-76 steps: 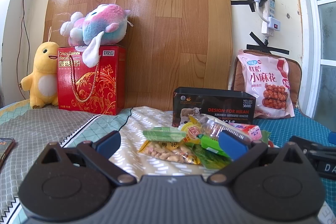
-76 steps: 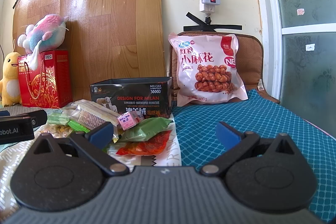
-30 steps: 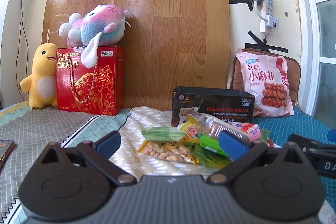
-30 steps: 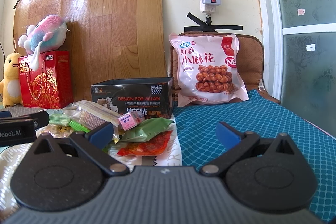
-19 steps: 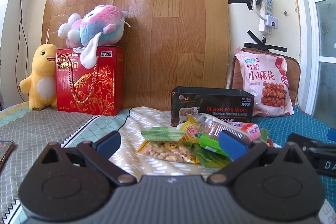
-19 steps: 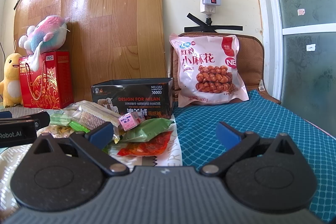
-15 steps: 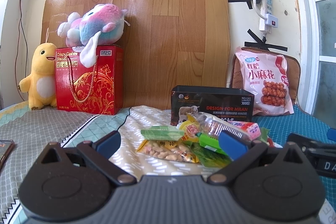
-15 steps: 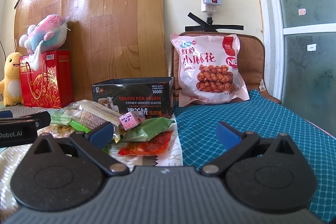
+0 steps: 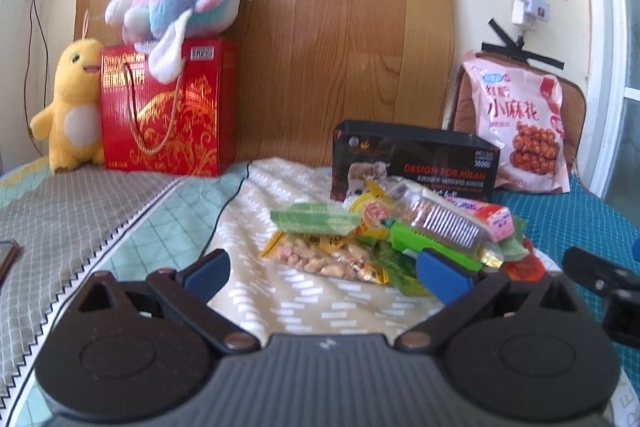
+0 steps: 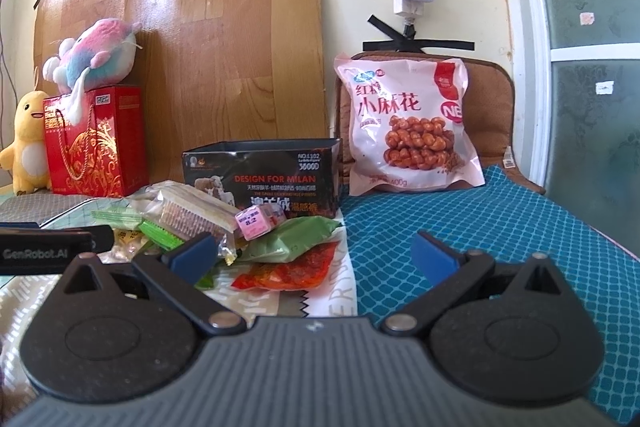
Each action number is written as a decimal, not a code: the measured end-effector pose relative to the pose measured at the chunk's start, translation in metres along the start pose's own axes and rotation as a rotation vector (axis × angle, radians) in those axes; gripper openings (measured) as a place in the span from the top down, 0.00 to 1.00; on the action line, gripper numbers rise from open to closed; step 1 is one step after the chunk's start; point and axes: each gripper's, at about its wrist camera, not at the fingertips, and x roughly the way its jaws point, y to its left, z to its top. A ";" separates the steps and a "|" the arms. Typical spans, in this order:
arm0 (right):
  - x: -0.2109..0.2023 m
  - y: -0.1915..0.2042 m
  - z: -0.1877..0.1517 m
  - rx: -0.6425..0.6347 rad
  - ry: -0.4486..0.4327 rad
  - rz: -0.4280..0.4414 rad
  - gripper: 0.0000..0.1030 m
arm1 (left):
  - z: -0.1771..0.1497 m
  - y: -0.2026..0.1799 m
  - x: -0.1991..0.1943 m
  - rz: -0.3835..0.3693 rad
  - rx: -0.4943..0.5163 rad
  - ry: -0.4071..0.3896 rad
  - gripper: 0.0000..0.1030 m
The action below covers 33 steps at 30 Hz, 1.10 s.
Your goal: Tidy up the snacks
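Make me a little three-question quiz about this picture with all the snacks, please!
1. True or false: the pink and blue plush toy sits on top of the red gift box with gold swirls.
2. What leans against the brown cushion at the back?
A. the yellow plush duck
B. the big pink bag of fried dough twists
C. the black open-topped box with "DESIGN FOR MILAN" on it
3. Fill in: the jaws of the left gripper and of the right gripper are both ____ and hold nothing.

Key: 1 true; 2 B; 3 open.
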 end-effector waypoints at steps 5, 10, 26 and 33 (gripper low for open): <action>0.001 0.001 0.002 -0.003 0.032 0.047 0.04 | 0.002 0.009 0.011 0.004 -0.042 0.068 0.00; 0.002 0.007 0.008 -0.042 0.053 0.116 0.25 | 0.004 0.011 0.018 0.008 -0.053 0.103 0.00; 0.027 0.026 0.021 -0.164 0.201 0.335 0.72 | 0.051 0.034 0.023 -0.166 -0.098 0.123 0.09; 0.050 0.007 0.034 -0.046 0.260 0.364 0.71 | 0.075 0.034 0.045 -0.306 -0.129 0.191 0.18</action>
